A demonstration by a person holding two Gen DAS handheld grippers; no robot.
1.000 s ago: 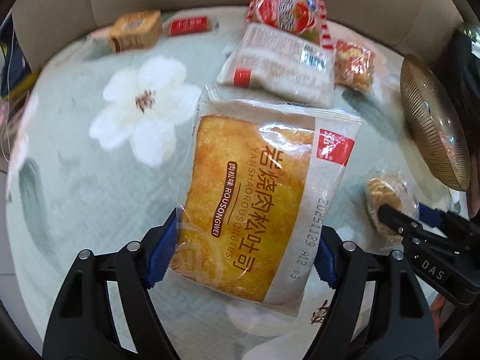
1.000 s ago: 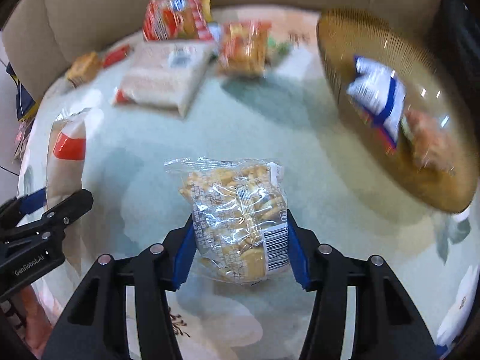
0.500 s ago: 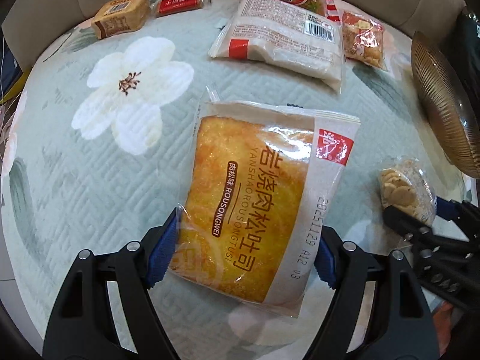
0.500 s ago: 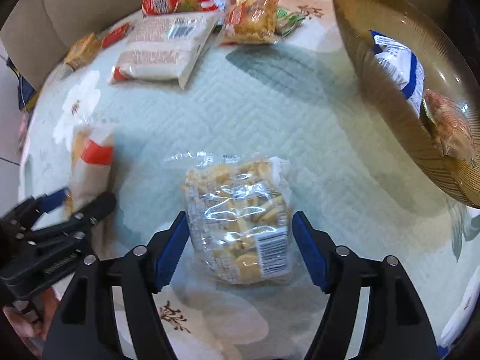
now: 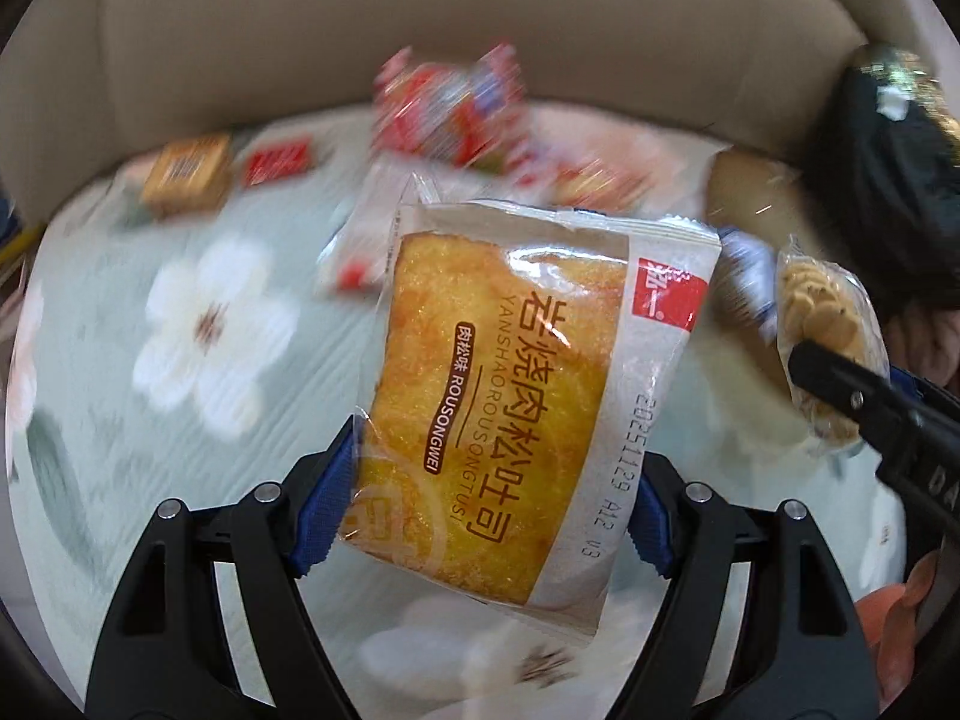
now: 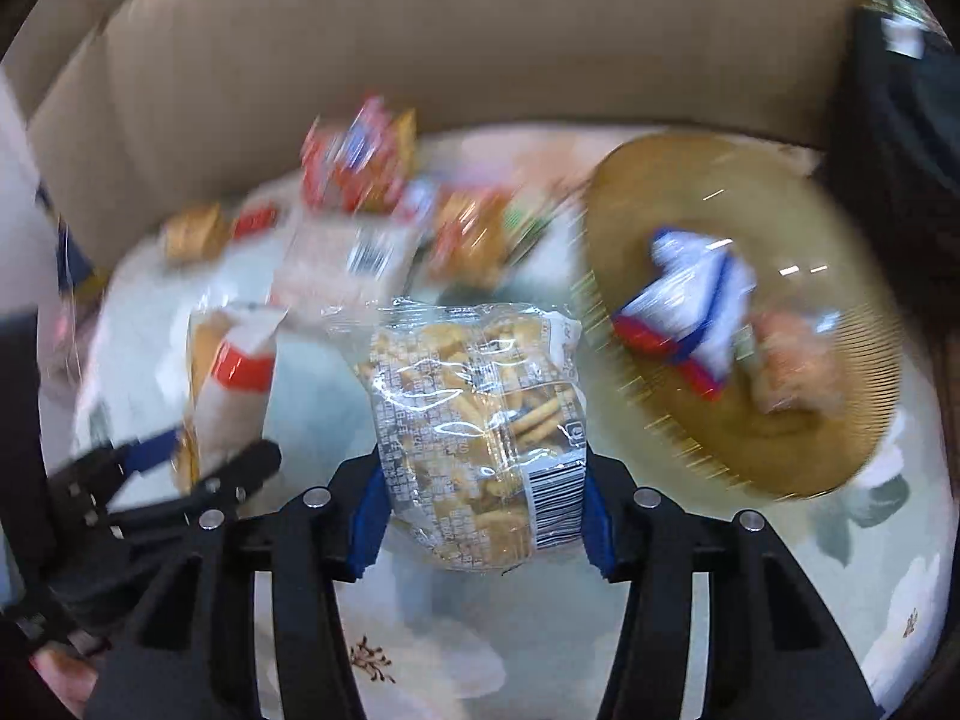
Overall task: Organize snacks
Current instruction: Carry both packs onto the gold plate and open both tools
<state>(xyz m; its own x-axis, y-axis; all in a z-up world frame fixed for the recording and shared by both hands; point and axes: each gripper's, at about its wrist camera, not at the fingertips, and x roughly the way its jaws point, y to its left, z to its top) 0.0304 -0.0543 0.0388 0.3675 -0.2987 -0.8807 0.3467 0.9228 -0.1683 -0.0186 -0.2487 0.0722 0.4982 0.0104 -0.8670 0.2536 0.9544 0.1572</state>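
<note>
My left gripper [image 5: 489, 498] is shut on a yellow toast bread packet [image 5: 504, 384] and holds it above the table. My right gripper [image 6: 480, 516] is shut on a clear bag of small crackers [image 6: 480, 426], also lifted. The cracker bag shows at the right of the left wrist view [image 5: 822, 330]. The toast packet shows at the left of the right wrist view [image 6: 234, 372]. A gold ribbed plate [image 6: 840, 456] to the right holds a blue and white packet [image 6: 696, 300] and another snack.
Several more snacks lie at the far side of the floral tablecloth [image 5: 120, 408]: a red bag [image 5: 444, 108], a white packet [image 6: 348, 258], a brown box [image 5: 189, 177], a small red bar [image 5: 279, 159]. A beige sofa back [image 5: 420, 18] rises behind.
Both grippers have lifted and tilted up with their packets, and the views are blurred. The right gripper closed back onto the cracker bag. The plate is now closer in the right wrist view.
</note>
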